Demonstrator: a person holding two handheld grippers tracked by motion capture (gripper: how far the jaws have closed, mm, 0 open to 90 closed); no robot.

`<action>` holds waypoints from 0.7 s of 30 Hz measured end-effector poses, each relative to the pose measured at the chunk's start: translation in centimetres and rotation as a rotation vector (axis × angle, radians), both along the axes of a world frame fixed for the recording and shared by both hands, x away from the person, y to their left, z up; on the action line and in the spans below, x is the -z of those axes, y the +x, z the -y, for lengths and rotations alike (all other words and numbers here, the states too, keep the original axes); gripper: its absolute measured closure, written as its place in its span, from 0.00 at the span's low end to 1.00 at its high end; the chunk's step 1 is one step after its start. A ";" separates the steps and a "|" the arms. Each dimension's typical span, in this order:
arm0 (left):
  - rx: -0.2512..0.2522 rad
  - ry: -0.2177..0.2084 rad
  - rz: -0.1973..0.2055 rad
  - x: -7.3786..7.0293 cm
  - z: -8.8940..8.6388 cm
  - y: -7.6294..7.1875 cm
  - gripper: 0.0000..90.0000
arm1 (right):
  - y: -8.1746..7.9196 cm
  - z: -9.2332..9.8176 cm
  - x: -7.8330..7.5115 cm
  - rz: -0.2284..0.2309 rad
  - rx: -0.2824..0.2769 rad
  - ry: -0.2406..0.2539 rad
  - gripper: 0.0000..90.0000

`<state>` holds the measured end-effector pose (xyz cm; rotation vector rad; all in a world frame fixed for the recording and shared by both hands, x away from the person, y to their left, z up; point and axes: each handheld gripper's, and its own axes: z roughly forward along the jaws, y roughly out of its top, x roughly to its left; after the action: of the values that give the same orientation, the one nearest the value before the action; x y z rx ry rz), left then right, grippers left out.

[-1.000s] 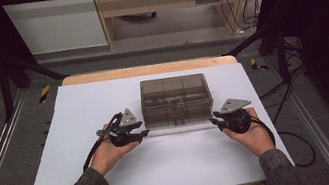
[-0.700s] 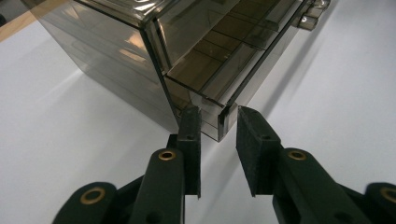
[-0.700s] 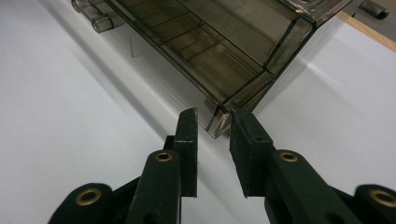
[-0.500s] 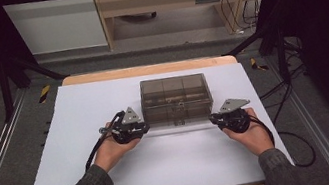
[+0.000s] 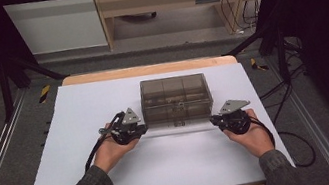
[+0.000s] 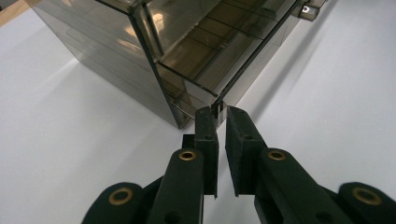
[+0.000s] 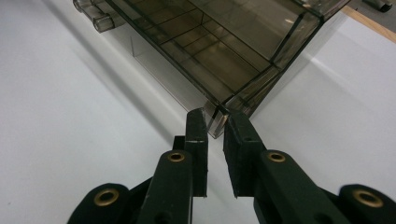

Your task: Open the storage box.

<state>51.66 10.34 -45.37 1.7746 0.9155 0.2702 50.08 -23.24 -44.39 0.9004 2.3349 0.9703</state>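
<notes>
- High view: a smoky transparent plastic box [image 5: 176,98] with inner dividers sits in the middle of a white table [image 5: 80,116], its long axis running left to right. A person's two hands come in from the bottom. The left gripper [image 5: 139,127] meets the box's near left corner and the right gripper [image 5: 213,119] its near right corner, so the box lies between and just ahead of both, about equally near each.
- Left gripper view: the two black jaws, which have just been closing, are nearly together, pinching a thin front edge at the box's [image 6: 187,51] corner. The edge sits between the pads [image 6: 207,126] at their tips.
- Right gripper view: the jaws, also just closing, clench the matching corner edge of the box [image 7: 224,42]; the fingertips [image 7: 195,123] grip the thin lip. A small latch [image 7: 95,16] shows far along the front.
</notes>
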 end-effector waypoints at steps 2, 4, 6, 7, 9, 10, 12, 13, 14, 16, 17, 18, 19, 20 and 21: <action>0.006 -0.002 -0.005 -0.1 0.1 -0.3 0.93 | -0.2 0.0 -0.1 -0.002 -0.003 -0.002 0.89; 0.008 -0.002 -0.006 -0.1 0.1 -0.7 0.93 | -0.5 0.1 -0.2 -0.005 -0.007 -0.008 0.89; 0.010 -0.001 -0.001 -0.1 0.1 -1.1 0.93 | -0.8 0.1 -0.2 -0.004 -0.013 -0.013 0.89; 0.011 -0.004 0.003 0.0 0.1 -1.2 0.93 | -1.0 0.1 -0.1 0.002 -0.014 -0.013 0.89; 0.011 -0.007 -0.001 0.0 0.0 -1.5 0.93 | -1.4 0.0 -0.2 -0.006 -0.015 -0.016 0.90; 0.015 -0.007 -0.004 -0.1 0.0 -1.6 0.93 | -1.5 0.0 -0.2 -0.002 -0.020 -0.020 0.90; 0.020 -0.017 -0.026 -0.2 -0.2 -1.8 0.93 | -1.8 0.0 -0.2 -0.001 -0.022 -0.024 0.90; 0.022 -0.018 -0.026 -0.2 -0.2 -1.9 0.93 | -1.9 0.0 -0.3 -0.001 -0.022 -0.025 0.90; 0.022 -0.014 -0.023 -0.2 -0.3 -2.0 0.93 | -2.0 0.1 -0.3 0.000 -0.022 -0.024 0.90; 0.023 -0.012 -0.021 -0.1 -0.3 -2.2 0.93 | -2.3 0.0 -0.2 0.003 -0.023 -0.027 0.90; 0.020 -0.012 -0.017 -0.1 -0.2 -2.3 0.93 | -2.4 0.0 -0.2 0.000 -0.023 -0.020 0.90; 0.020 -0.011 -0.013 -0.1 -0.3 -2.3 0.93 | -2.5 0.0 -0.1 -0.001 -0.020 -0.020 0.90; 0.018 -0.013 -0.012 -0.1 -0.2 -2.4 0.93 | -2.6 0.0 -0.1 0.003 -0.025 -0.022 0.90; 0.018 -0.013 -0.012 -0.1 -0.2 -2.5 0.93 | -2.7 -0.1 -0.1 0.004 -0.024 -0.022 0.90; 0.020 -0.015 -0.012 -0.1 -0.3 -2.6 0.93 | -2.8 -0.1 -0.2 0.005 -0.026 -0.026 0.90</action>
<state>49.06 10.60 -45.27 1.7722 0.9058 0.2394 47.24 -23.16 -44.24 0.8580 2.3550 0.9500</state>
